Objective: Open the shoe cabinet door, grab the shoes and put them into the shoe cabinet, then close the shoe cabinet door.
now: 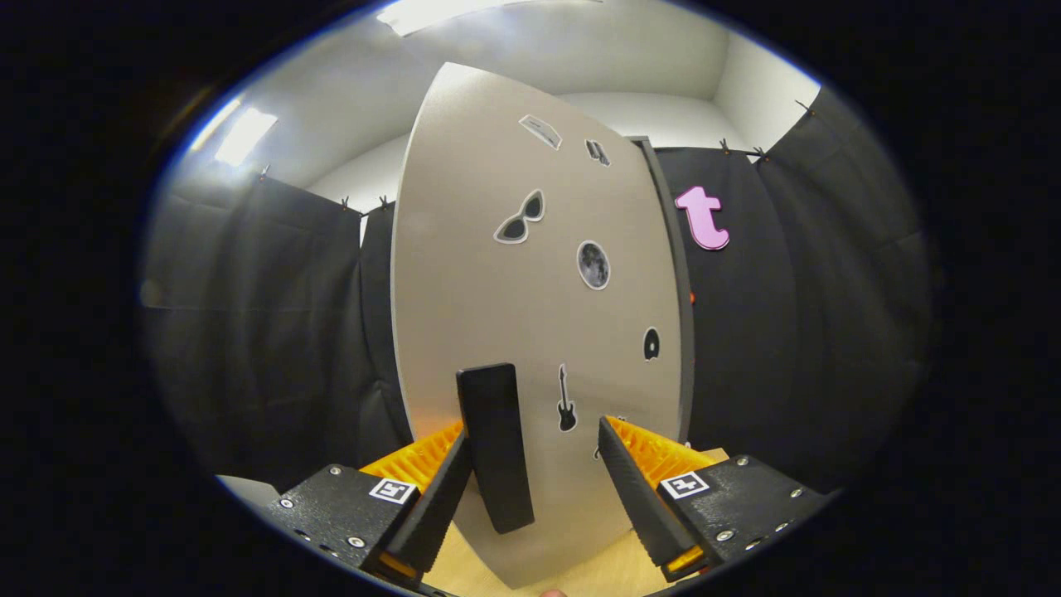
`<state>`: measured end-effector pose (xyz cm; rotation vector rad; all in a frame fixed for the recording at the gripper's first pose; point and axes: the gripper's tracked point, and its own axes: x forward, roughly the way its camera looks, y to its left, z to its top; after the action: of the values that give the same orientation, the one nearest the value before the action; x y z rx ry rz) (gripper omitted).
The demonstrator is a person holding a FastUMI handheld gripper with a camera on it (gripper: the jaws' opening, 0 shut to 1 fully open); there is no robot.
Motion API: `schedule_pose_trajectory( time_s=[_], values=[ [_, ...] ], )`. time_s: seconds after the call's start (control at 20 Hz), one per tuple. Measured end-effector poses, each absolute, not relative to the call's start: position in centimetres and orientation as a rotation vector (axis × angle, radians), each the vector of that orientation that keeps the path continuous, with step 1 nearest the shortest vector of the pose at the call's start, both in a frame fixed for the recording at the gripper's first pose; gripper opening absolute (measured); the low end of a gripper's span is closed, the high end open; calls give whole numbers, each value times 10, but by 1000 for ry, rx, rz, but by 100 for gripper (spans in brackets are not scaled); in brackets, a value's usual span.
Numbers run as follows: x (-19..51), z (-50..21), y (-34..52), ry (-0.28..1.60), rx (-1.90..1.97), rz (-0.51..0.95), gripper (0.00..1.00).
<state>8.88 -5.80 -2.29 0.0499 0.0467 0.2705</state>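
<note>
The shoe cabinet door (497, 290) is a pale grey panel with several small stickers, standing upright just ahead of my fingers. A black bar handle (495, 448) is mounted on it and sits between my fingers, close against the left fingertip (452, 473). The right fingertip (617, 464) stands well apart from the handle. My gripper (535, 468) is open around the handle. The door's dark right edge (671, 290) shows beside the panel. No shoes are in sight.
Black cloth walls hang on both sides behind the door. A light wooden surface (597, 572) lies under the fingers at the door's foot. White room walls and ceiling lights sit above.
</note>
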Motion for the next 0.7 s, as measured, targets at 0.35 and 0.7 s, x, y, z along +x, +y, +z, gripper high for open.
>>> schedule_pose_trajectory(
  time_s=[0.35,0.7],
  values=[
    [131,-27,-14,45,-12,299,96],
    [167,-34,22,51,4,291,96]
  ],
)
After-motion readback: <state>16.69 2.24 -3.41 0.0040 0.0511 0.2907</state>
